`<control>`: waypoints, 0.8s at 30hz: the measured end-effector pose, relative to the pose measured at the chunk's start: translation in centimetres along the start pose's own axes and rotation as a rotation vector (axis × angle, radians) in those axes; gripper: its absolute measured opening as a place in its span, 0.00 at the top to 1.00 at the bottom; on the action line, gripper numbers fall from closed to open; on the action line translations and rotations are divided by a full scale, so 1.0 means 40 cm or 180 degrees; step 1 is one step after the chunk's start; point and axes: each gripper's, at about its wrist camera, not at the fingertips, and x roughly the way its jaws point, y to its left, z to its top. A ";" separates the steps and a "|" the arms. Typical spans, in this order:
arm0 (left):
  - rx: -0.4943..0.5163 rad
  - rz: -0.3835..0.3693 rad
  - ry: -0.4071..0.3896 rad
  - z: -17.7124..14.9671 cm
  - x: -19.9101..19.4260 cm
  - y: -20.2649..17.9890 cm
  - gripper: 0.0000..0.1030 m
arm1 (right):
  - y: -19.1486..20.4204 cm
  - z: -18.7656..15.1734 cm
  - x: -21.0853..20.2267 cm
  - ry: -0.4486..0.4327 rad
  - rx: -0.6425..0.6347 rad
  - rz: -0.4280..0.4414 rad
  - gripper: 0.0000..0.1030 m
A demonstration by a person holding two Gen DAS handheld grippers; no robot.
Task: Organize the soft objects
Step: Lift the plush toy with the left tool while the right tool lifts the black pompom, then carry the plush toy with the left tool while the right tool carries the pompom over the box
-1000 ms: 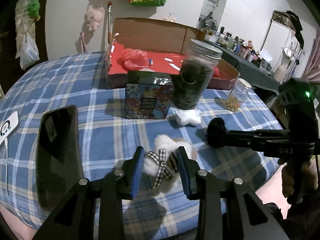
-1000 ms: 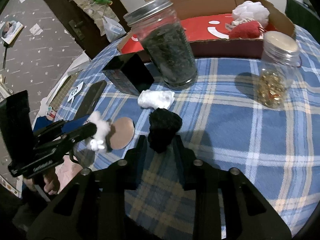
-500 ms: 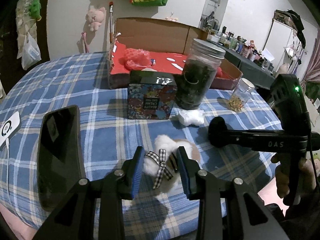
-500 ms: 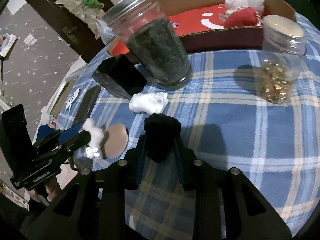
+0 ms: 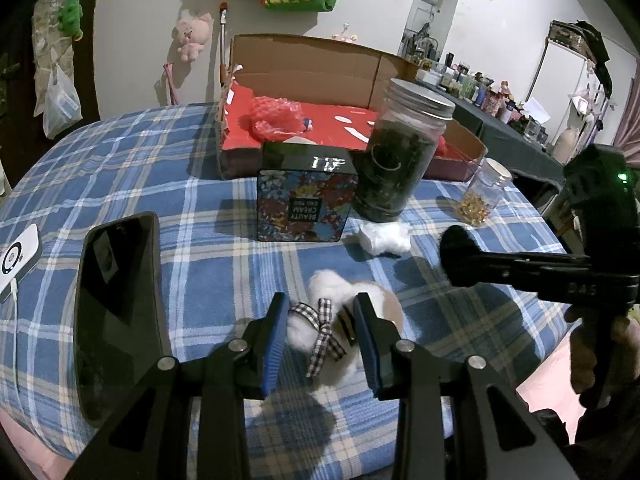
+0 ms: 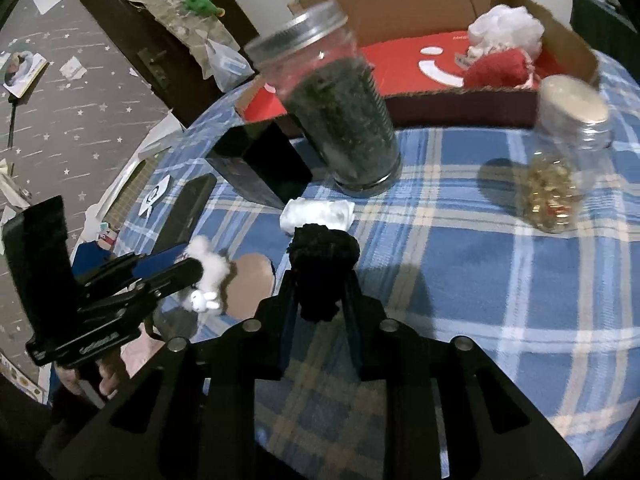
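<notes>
Mid-task. Already in the box (image 6: 560, 36): red mesh (image 5: 276, 118) at its left end, a red plush (image 6: 500, 68) and white pouf (image 6: 506, 26) at its right. Still out: white fluffy toy (image 5: 320, 334), white wad (image 5: 384, 236), black pom (image 6: 322, 264).

Left gripper (image 5: 320, 340) is narrow, clamped on the toy: white fur, checked bow, tan round part behind, sitting low over the table (image 5: 120, 152) at 6 o'clock from the tin (image 5: 306, 192).

The wad lies loose on the table at 6 o'clock from the dark jar (image 5: 400, 152).

Right gripper (image 6: 320, 292) is nearly closed and has just been squeezing further, pinching the pom: dark, fuzzy, bulging above the jaws, at 6 o'clock from the wad and apparently lifted clear of the cloth.

Left to do, I judge: carry both into the box, then the wad.
</notes>
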 end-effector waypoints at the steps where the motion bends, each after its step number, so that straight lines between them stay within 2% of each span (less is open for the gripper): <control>1: 0.0001 -0.0002 0.0002 0.001 0.001 0.001 0.66 | -0.003 -0.002 -0.010 -0.0009 0.0000 -0.0011 0.80; 10: -0.0011 0.0018 -0.0011 0.018 0.005 0.008 0.66 | -0.059 -0.034 -0.072 -0.0054 0.0155 -0.0116 0.80; 24: -0.0101 0.0194 -0.0089 0.076 -0.004 0.083 0.66 | -0.183 -0.075 -0.194 -0.0219 0.0492 -0.0473 0.80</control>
